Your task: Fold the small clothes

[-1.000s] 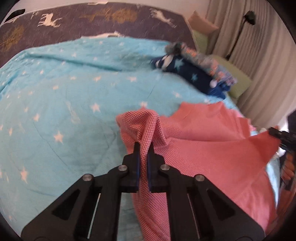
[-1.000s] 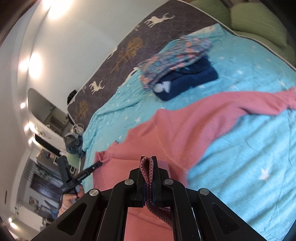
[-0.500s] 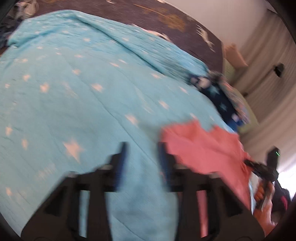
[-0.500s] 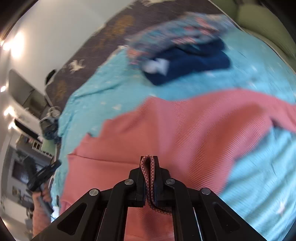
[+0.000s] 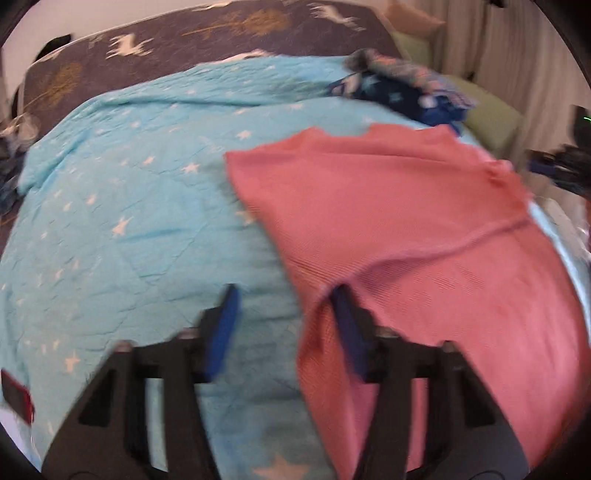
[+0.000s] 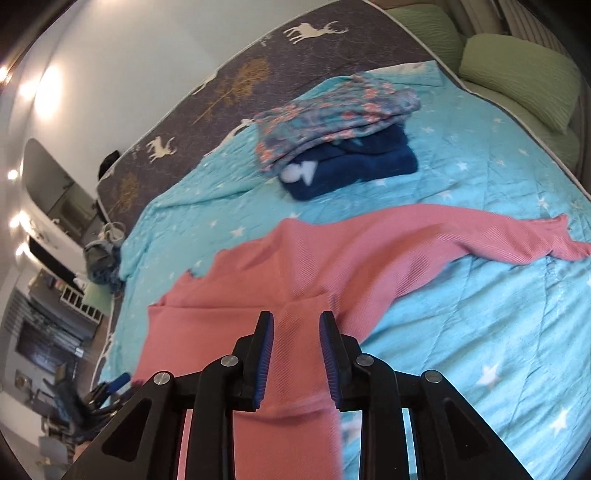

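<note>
A pink garment (image 5: pixel 406 221) lies spread on the light blue star-print blanket (image 5: pixel 129 221). My left gripper (image 5: pixel 284 295) hovers at its left edge. Its jaws stand apart and are closing, with the cloth's edge against the right finger (image 5: pixel 347 332) and mostly blanket between them. In the right wrist view, the pink garment (image 6: pixel 332 258) stretches with one sleeve out to the right. My right gripper (image 6: pixel 296 319) is over the near part. Its jaws are opening, a strip of pink cloth lies loose between them, and the pads are clear of it.
A stack of folded clothes (image 6: pixel 340 140), floral on dark blue, sits further up the blanket (image 6: pixel 480 314). Green pillows (image 6: pixel 517 74) lie at the right corner. Beyond the blanket is a dark deer-print mattress (image 5: pixel 184 33). A red object (image 5: pixel 16 395) lies at the lower left edge.
Both grippers have let go of the pink cloth that they pinched. The raised fold has dropped, and the garment lies flatter. The left gripper swung out over the blanket and came back to the garment's edge.
</note>
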`<action>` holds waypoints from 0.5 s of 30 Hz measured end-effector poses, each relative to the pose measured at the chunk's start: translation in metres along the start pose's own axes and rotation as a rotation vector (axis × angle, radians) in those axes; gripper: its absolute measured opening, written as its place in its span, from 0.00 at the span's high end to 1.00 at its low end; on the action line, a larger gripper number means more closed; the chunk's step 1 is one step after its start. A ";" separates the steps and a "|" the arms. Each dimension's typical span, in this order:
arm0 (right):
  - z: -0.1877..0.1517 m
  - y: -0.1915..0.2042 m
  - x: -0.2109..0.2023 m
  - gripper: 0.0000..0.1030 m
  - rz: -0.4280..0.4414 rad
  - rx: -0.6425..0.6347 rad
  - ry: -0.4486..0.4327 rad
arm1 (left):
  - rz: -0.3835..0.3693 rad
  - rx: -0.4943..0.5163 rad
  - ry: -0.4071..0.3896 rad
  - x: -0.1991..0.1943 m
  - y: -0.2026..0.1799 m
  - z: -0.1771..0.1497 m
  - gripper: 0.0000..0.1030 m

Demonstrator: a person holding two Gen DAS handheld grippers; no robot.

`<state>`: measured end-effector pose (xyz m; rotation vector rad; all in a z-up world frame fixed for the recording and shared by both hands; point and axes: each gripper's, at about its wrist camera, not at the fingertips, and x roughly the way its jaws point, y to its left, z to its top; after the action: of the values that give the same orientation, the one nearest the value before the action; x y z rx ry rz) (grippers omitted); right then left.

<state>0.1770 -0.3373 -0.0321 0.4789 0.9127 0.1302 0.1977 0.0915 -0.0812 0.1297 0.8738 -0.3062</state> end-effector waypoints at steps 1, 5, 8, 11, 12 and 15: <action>-0.002 0.002 0.001 0.75 0.007 -0.006 0.007 | -0.005 -0.036 0.002 0.001 0.005 0.000 0.60; -0.014 0.007 0.006 0.75 0.018 -0.011 0.039 | 0.043 -0.153 -0.044 -0.002 0.016 -0.002 0.60; -0.020 0.000 0.005 0.75 0.011 0.004 0.053 | 0.090 -0.215 -0.076 -0.016 0.024 -0.020 0.58; -0.027 -0.010 0.007 0.75 -0.007 0.022 0.081 | 0.060 -0.307 -0.067 -0.014 0.040 -0.029 0.54; -0.029 -0.012 0.008 0.75 -0.012 0.025 0.088 | 0.059 -0.319 -0.060 -0.013 0.040 -0.030 0.54; -0.035 -0.016 0.010 0.75 -0.006 0.037 0.107 | 0.057 -0.290 -0.062 -0.019 0.030 -0.025 0.55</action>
<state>0.1541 -0.3365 -0.0651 0.5069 1.0231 0.1348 0.1773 0.1298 -0.0832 -0.1232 0.8420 -0.1275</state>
